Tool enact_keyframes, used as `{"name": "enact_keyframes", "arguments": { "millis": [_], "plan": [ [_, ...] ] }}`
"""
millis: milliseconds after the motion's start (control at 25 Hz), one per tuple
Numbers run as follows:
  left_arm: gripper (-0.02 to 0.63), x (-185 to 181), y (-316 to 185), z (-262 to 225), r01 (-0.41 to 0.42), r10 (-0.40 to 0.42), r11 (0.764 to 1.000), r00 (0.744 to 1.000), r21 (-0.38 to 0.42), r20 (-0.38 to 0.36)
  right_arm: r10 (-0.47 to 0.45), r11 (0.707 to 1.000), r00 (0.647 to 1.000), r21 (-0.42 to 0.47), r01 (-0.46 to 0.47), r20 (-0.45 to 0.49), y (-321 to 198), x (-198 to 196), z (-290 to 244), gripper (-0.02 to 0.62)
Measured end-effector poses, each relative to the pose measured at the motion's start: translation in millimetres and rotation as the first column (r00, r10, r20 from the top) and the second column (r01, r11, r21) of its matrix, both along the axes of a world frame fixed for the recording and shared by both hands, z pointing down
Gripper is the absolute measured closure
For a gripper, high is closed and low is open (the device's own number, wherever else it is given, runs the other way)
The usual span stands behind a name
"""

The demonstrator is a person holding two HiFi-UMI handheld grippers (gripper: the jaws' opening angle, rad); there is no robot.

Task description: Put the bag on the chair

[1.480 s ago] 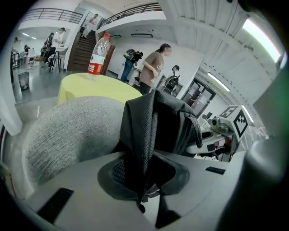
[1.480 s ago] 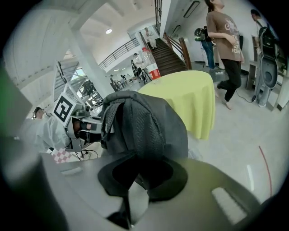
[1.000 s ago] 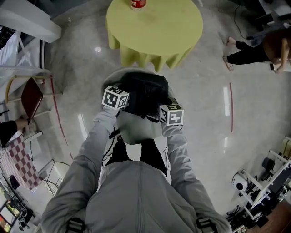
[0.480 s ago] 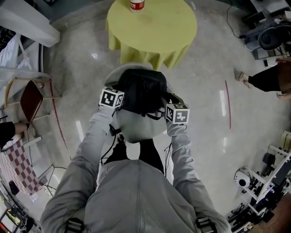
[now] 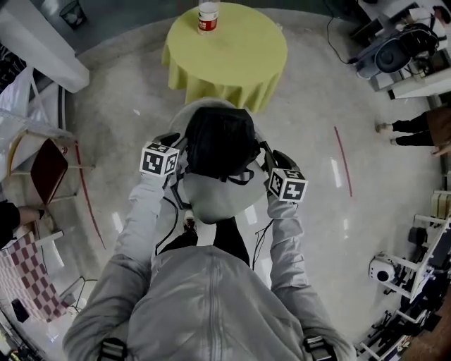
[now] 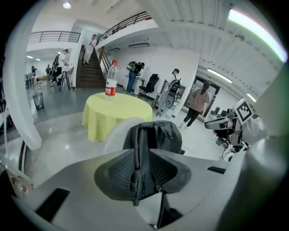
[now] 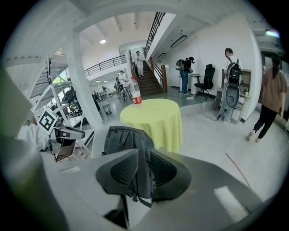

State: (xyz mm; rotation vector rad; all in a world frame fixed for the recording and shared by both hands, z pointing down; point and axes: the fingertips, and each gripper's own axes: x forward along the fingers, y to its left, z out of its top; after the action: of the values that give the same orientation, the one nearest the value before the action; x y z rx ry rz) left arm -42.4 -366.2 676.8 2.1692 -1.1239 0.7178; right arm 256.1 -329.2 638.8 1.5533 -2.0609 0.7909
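A black backpack [image 5: 218, 141] rests on the seat of a pale grey round chair [image 5: 211, 204], leaning on its backrest. My left gripper [image 5: 177, 154] is at the bag's left side and my right gripper [image 5: 266, 163] at its right. In the left gripper view, a black strap of the bag [image 6: 156, 135] runs between the ribbed pads of the left gripper [image 6: 143, 173], which press on it. The right gripper view shows the same: a strap of the bag [image 7: 121, 137] is pinched in the right gripper [image 7: 143, 175]. Both sets of jaws are closing.
A round table with a yellow cloth [image 5: 225, 49] stands just beyond the chair, with a bottle [image 5: 208, 14] on it. A dark red folding chair [image 5: 48, 161] is at the left. Equipment stands [image 5: 386, 271] are at the right, and a person's legs [image 5: 412, 128] show there too.
Both grippers have drifted outward and toward me, the left to the left and the right to the right. The bag stays on the chair seat. The camera view has shifted.
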Motion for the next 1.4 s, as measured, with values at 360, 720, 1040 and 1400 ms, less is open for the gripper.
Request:
{"name": "enact_keyframes", "arguments": {
  "millis": [360,720,1040,1400],
  "plan": [
    [0.571,-23,27,-93,-0.083,0.085,0.974,0.996,0.210,-0.001,0.094,0.984,0.993,0.159,-0.082,-0.071,46,-14,-90,0.583],
    [0.600,-15,66,-192,-0.197,0.243,0.880,0.969,0.432,-0.053,0.066,0.945,0.996,0.324,-0.043,-0.063,83,-47,-176,0.584],
    [0.600,-6,93,-285,-0.125,0.248,0.799,0.959,0.588,-0.134,-0.004,0.903,0.994,0.427,0.050,-0.107,111,-81,-243,0.584],
    [0.600,2,124,-329,-0.162,0.284,0.715,0.956,0.680,-0.071,-0.086,0.850,0.980,0.499,0.168,-0.182,124,-119,-290,0.584]
  ]
}}
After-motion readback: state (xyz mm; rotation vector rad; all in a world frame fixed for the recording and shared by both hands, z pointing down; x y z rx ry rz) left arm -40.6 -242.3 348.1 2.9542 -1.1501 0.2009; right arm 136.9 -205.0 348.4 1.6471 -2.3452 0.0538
